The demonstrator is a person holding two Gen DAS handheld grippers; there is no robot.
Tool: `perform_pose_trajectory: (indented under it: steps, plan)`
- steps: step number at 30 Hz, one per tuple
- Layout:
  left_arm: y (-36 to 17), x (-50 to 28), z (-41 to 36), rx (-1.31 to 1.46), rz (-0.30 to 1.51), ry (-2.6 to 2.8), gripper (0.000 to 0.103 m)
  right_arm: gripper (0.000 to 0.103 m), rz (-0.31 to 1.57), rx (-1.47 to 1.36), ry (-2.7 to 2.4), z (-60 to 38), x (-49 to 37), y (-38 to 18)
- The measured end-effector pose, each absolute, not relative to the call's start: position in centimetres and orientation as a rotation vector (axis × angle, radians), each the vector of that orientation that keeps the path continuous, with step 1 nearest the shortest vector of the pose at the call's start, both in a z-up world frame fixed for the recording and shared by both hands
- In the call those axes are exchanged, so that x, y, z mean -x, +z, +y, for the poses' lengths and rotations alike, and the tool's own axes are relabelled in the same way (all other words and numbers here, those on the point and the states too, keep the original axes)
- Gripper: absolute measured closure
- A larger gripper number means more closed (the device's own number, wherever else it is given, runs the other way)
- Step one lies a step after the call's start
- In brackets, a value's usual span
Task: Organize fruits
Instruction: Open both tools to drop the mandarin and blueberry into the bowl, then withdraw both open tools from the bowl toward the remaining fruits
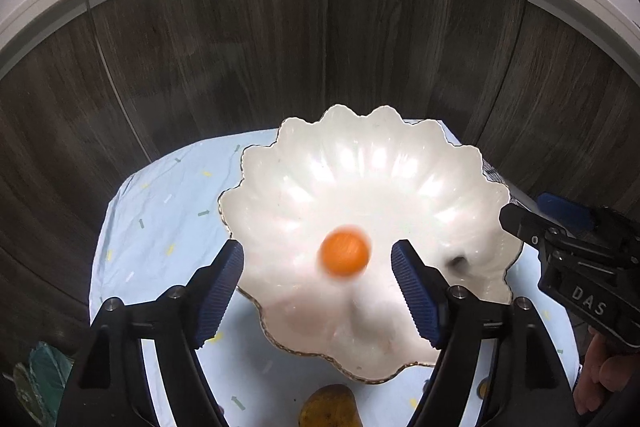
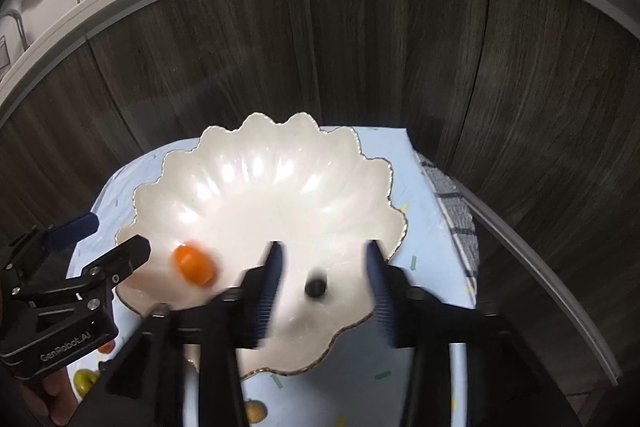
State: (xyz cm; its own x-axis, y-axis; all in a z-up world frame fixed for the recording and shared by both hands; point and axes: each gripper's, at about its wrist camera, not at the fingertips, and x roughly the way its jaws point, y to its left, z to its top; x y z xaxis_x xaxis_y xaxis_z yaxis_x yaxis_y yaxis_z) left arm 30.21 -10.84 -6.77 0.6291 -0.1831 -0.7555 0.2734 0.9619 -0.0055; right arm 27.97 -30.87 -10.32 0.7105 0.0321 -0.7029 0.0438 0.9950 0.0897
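Note:
A white scalloped shell-shaped bowl sits on a light blue cloth. A small orange fruit, blurred, lies inside the bowl. A small dark round fruit is also in the bowl, blurred. My left gripper is open and empty above the bowl's near rim, fingers either side of the orange fruit. My right gripper is open and empty, fingers either side of the dark fruit. Each gripper shows in the other's view, the right and the left.
A yellow-brown fruit lies on the cloth in front of the bowl. Small yellow and orange fruits and another yellow-brown fruit lie near the front. A dark wood cabinet stands behind. A checked towel hangs right.

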Motion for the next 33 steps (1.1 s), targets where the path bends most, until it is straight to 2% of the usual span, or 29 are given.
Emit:
perform_pose_trajectory:
  steps: [3,6,13,33]
  plan:
    - [-6.5,-30.0,-10.7,-0.120,0.844,-0.250,0.023,0.028,0.759,-0.096,-0.026,-30.9,-27.6,-9.8]
    - [-6.0,-29.7,-10.5,-0.120,0.832,-0.239,0.017,0.024,0.746,-0.086,-0.031,-30.7,-27.2,-9.2]
    - [-4.9,-28.9,-10.1,-0.127,0.807,-0.228,0.014,0.023,0.730,-0.084,-0.043,-30.6,-26.5,-8.3]
    - [-1.4,-25.5,-7.3,-0.103,0.743,-0.213,0.014,0.023,0.663,-0.072,-0.044,-29.0,-22.8,-4.8]
